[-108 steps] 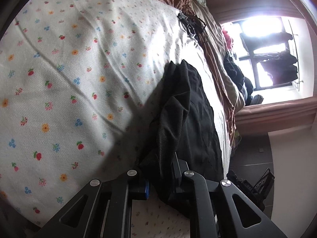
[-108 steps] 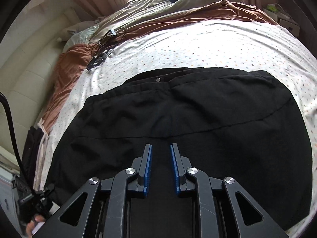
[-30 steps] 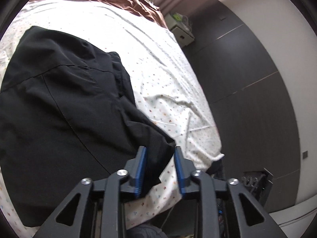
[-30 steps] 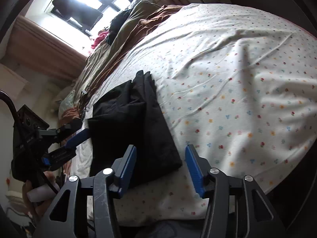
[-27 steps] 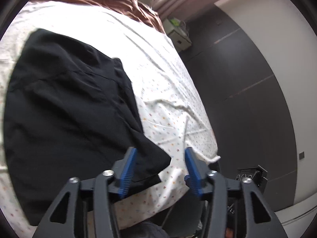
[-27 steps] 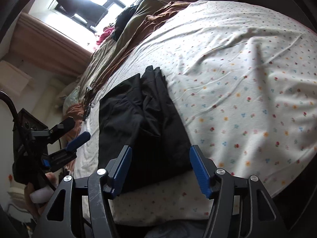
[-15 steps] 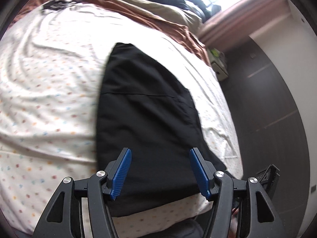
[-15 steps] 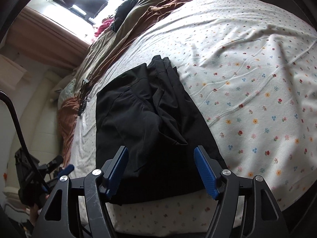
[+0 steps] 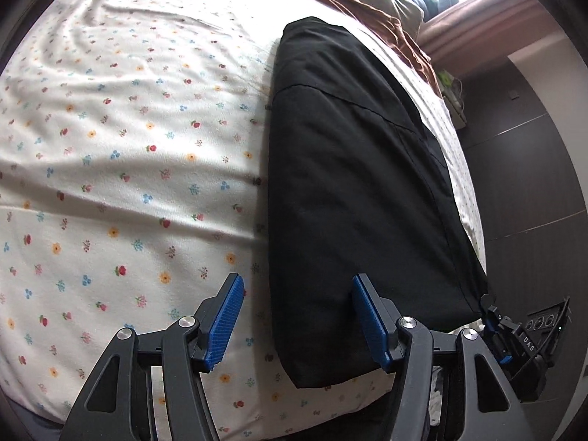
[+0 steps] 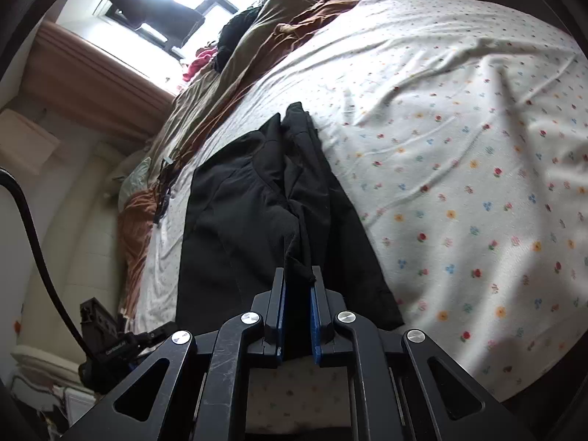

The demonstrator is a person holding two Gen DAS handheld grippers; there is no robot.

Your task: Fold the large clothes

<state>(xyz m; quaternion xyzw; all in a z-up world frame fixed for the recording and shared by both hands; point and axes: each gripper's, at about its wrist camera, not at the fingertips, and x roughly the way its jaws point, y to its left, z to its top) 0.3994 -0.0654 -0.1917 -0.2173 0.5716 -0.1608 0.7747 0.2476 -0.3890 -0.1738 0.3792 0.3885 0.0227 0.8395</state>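
- Black garment [image 9: 360, 191], large, matte woven cloth, folded into a long narrow panel: lies flat on the bed, near its lower edge, running lengthwise away from both cameras. In the right wrist view [image 10: 279, 198] its upper layers are rumpled into ridges along the middle.
- Bed sheet [image 9: 121, 139], white cotton with small coloured flower print: carries the garment; brown and olive bedding is bunched at the far end.
- Right hand-held gripper [image 10: 297, 286], black frame with blue pads: change noted. Half a second ago its jaws stood wide astride the near end of the garment; now they are closing to a narrow gap and pinch a raised tuck of black cloth at that near hem.
- Left hand-held gripper [image 9: 297, 316], same make: change noted. A second ago it sat at the garment's opposite corner with a narrower gap; now it is over the near left edge, jaws wide, one pad above the sheet and the other above the black cloth, nothing pressed between them.
- Reading: one near corner appears secured, the other only straddled. The next fold, probably carrying the near end toward the far end, likely needs the left pads to close first.
- Risk: a single pinched ridge may drag only the top layer.
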